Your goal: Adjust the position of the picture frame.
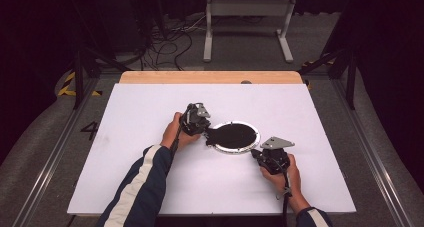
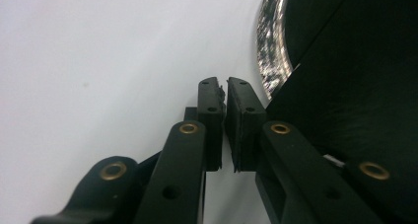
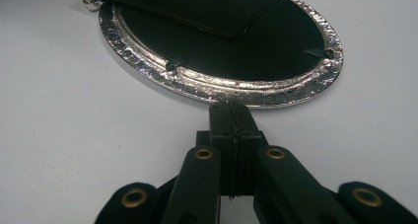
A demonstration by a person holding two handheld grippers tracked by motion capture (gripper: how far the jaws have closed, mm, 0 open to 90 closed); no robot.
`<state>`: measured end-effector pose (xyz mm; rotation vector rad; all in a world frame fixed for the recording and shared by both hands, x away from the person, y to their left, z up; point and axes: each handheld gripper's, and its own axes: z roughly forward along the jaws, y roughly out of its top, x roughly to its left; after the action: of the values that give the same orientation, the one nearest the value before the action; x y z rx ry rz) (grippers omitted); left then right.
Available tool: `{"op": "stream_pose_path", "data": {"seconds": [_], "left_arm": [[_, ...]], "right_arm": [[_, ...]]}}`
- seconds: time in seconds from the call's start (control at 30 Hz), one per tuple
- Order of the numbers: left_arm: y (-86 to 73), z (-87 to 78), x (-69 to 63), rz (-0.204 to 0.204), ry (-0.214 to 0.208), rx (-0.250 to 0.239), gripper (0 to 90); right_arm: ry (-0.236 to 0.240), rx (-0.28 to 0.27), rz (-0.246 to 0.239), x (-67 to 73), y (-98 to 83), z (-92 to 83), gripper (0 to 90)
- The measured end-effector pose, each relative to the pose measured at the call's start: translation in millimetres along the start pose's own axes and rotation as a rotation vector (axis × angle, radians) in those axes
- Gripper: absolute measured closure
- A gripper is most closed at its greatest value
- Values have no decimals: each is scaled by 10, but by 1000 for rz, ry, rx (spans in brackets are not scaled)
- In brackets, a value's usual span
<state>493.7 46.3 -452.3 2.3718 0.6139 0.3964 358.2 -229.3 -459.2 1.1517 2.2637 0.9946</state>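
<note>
Oval frame [image 1: 235, 137] lies face-down mid-table [image 1: 150, 177]. Left hand-held gripper [image 1: 206, 133] closed empty, at its left edge. Right hand-held gripper [image 1: 256, 153] closed empty, tips just at its silver rim.

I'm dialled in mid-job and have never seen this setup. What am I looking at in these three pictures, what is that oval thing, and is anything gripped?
There is no robot arm here: a person at a white table holds a hand-held two-jaw tool in each hand. The wide picture comes from a fixed camera above, looking forward and down. There the left gripper sits at the left end of the oval thing, the right gripper at its near right edge.

The other two pictures come from cameras riding on each tool, looking along its black jaws.

The thing is an oval picture frame lying face down: a shiny silver rim around a black backing, with a black stand flap on it.

Both jaw pairs are shut. The right gripper's tips meet at the rim, apparently empty. The left gripper's tips show only a thin gap beside the rim; I can't tell if they pinch anything.
</note>
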Motion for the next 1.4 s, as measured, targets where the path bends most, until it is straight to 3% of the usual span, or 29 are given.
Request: {"op": "stream_pose_path", "data": {"seconds": [0.13, 0.2, 0.27, 0.3, 0.53, 0.67, 0.77, 1.03, 1.17, 1.4], "left_arm": [[10, 8, -9, 18, -19, 4, 890], [-1, -7, -9, 28, -60, 4, 891], [-5, -29, -52, 65, -85, 11, 889], [-4, -37, -76, 88, -85, 12, 891], [-73, -110, -234, 125, -115, 2, 896], [-136, -154, -282, 115, -144, -11, 896], [-175, -199, -347, 141, -157, -15, 896], [-299, -328, -514, 143, -156, -12, 898], [-378, -383, -536, 131, -170, -23, 898], [-462, -441, -567, 129, -183, -34, 898]], "right_arm": [[1, 0, 0, -1, 2, 3, 900], [1, 0, 0, -2, 3, 4, 900], [3, 0, 1, -5, 3, 4, 900], [3, 1, 1, -7, 3, 4, 900], [11, 0, 8, -17, 2, 3, 900], [15, 0, 10, -22, 2, 4, 900], [15, 0, 9, -17, 3, 6, 900], [44, -6, -6, 2, 19, 31, 900], [56, -4, -36, 89, 53, 66, 900], [54, -8, -28, 115, 72, 94, 900]]}}
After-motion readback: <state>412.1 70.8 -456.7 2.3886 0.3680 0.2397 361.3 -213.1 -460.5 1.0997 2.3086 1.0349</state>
